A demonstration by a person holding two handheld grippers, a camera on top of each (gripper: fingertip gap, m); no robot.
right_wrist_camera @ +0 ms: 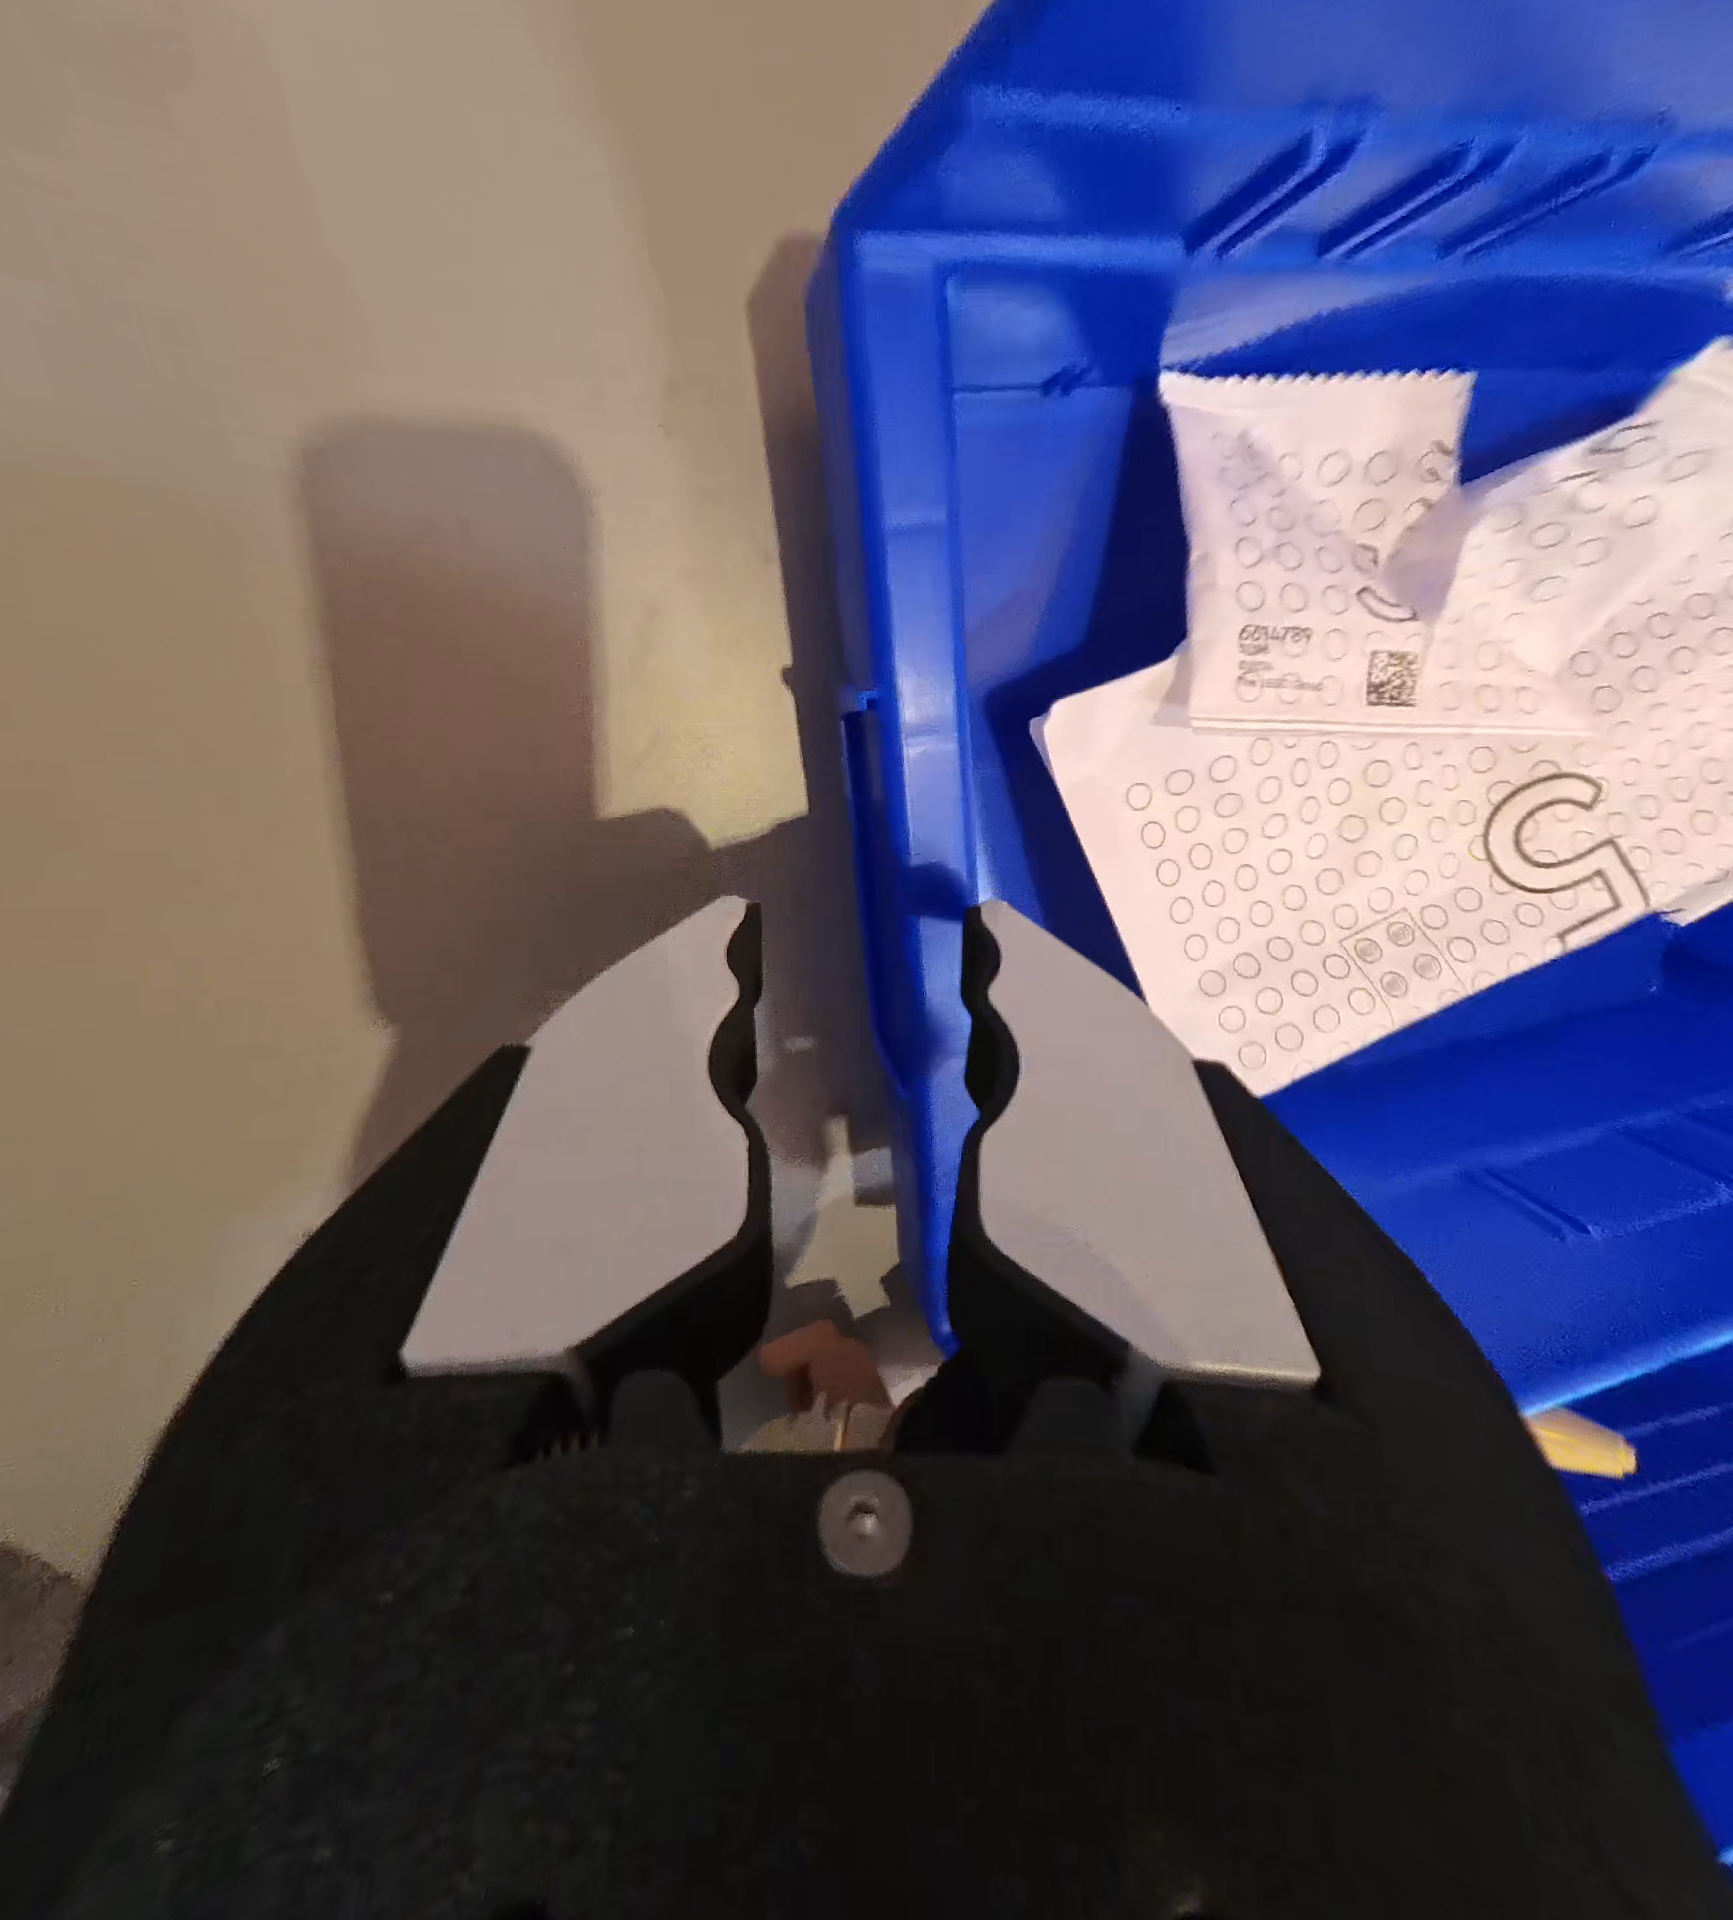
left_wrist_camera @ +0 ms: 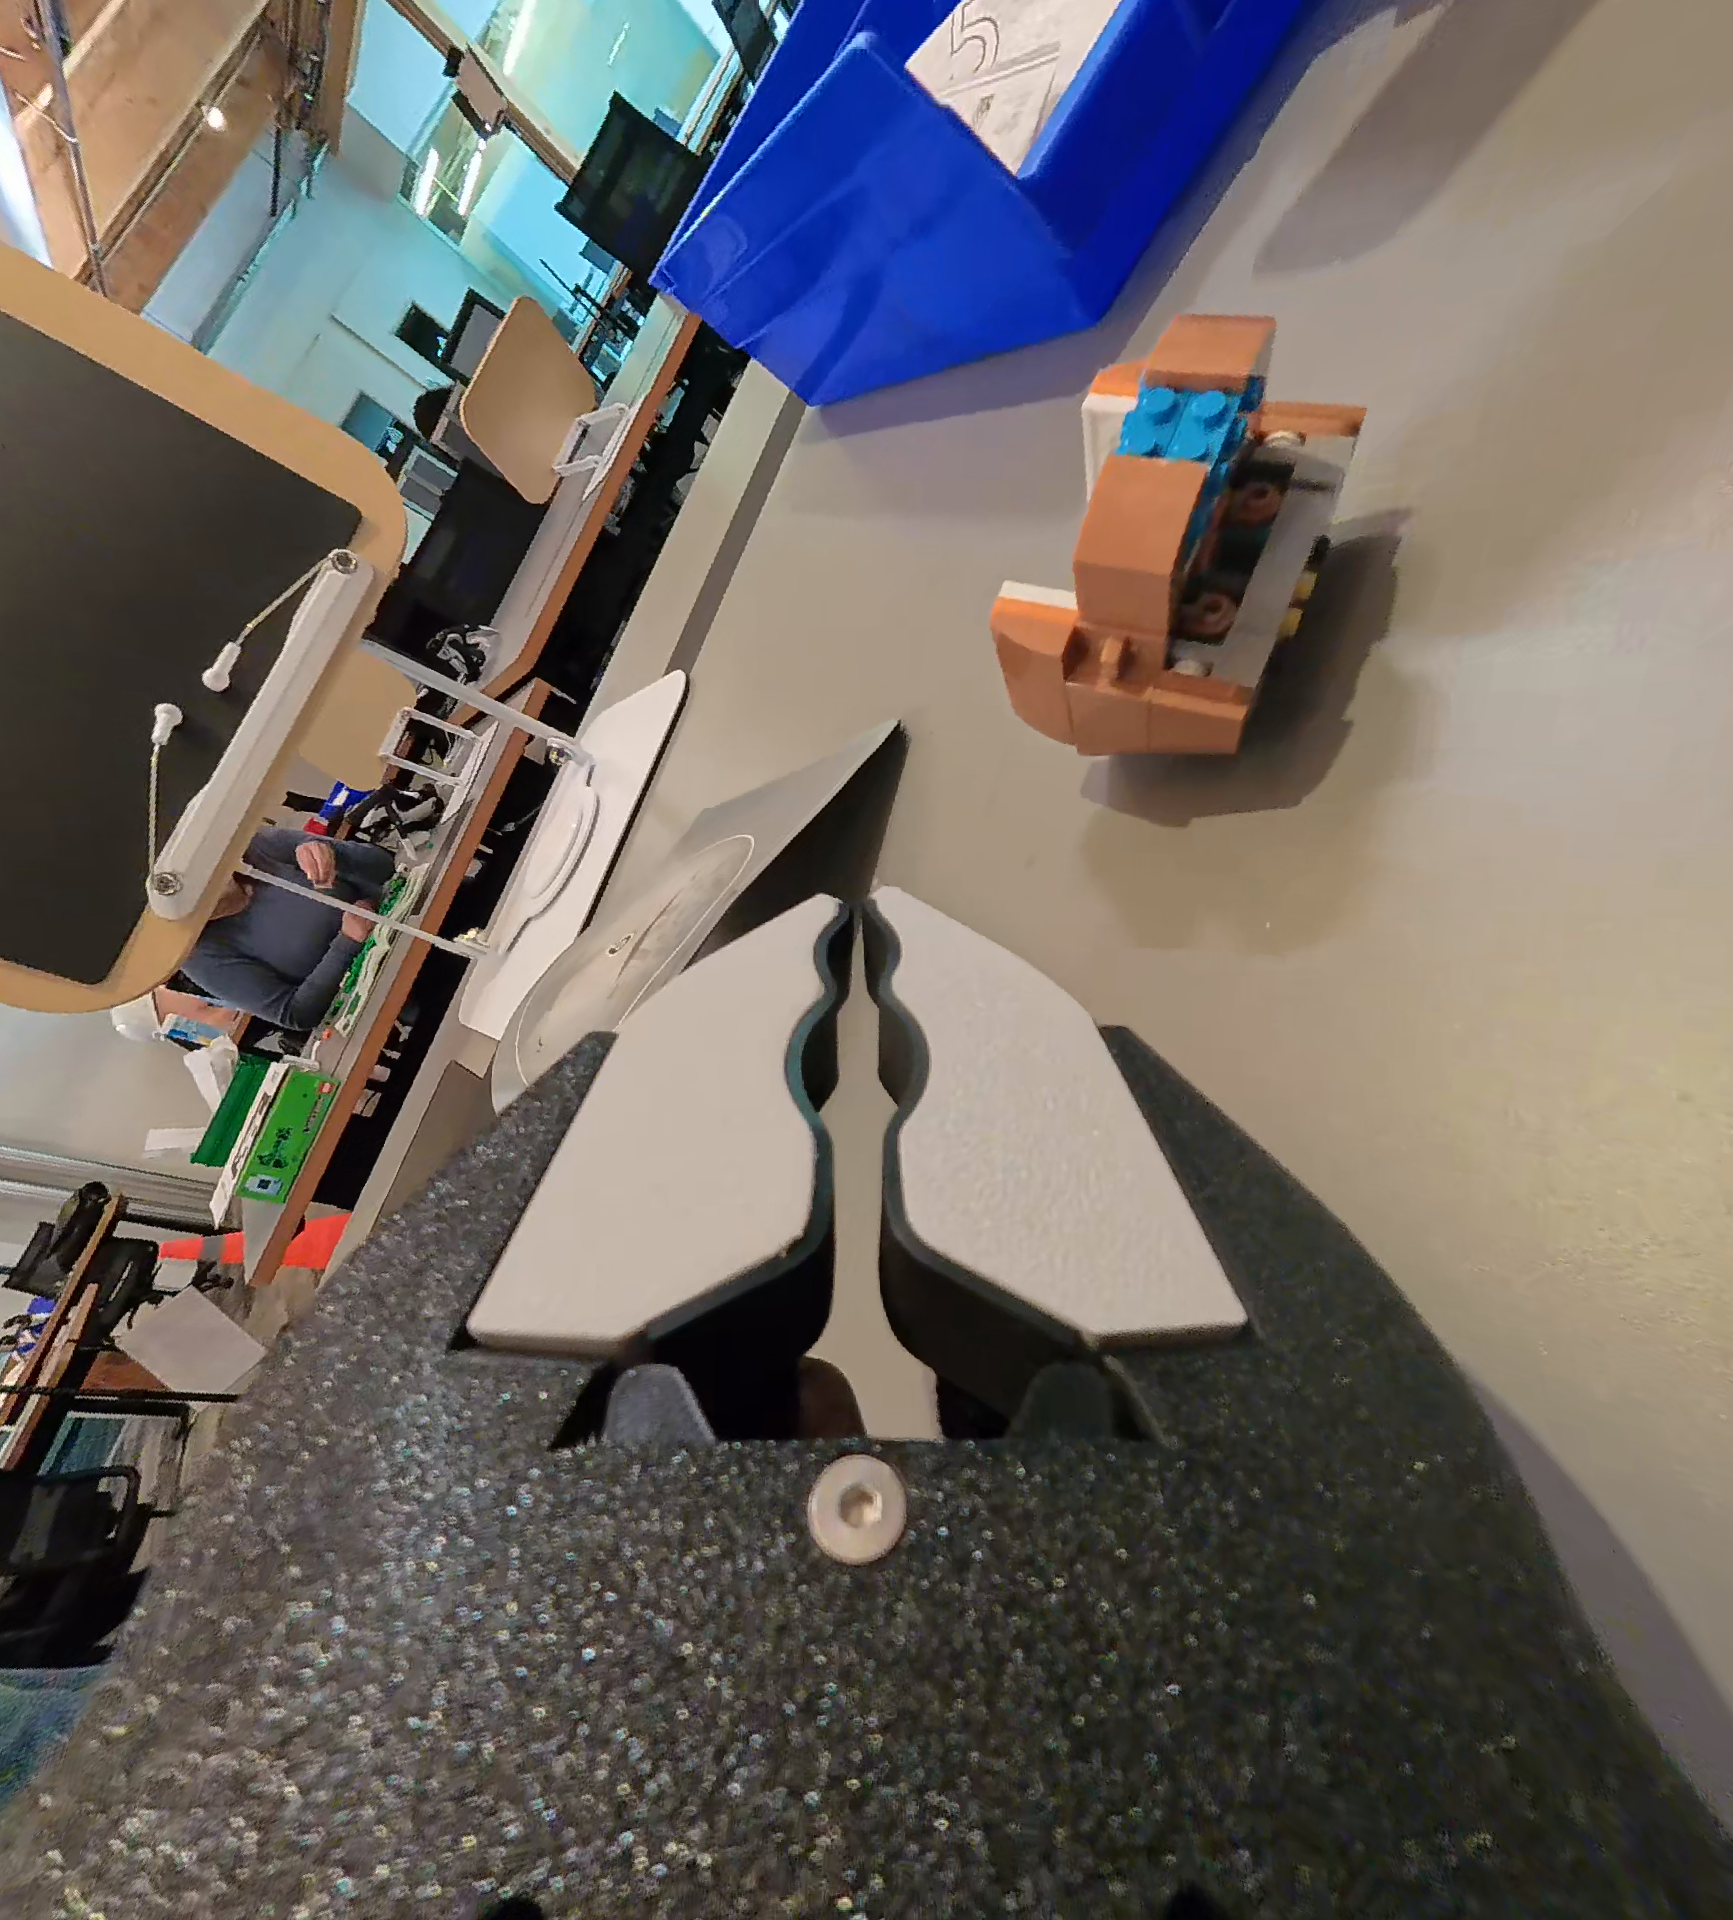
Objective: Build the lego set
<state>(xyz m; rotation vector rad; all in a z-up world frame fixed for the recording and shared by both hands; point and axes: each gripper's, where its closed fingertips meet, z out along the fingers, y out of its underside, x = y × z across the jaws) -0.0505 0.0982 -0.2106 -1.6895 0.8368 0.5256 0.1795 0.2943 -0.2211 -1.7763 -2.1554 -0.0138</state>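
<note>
Blue bin (right_wrist_camera: pixel 1413 1195) hides part of the open right tongs (right_wrist_camera: pixel 862 925); left tongs (left_wrist_camera: pixel 857 909) closed, empty.

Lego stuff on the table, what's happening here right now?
Nothing is being held. The left gripper is shut and empty, pointing past a half-built brown and blue lego model on the table. The right gripper is open at the edge of the blue bin, which holds white paper bags.

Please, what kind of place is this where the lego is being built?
Probably a shared office or lab workspace. The lego model sits on a grey table beside a blue storage bin; behind are long desks where a person sits, chairs and dark monitors.
</note>
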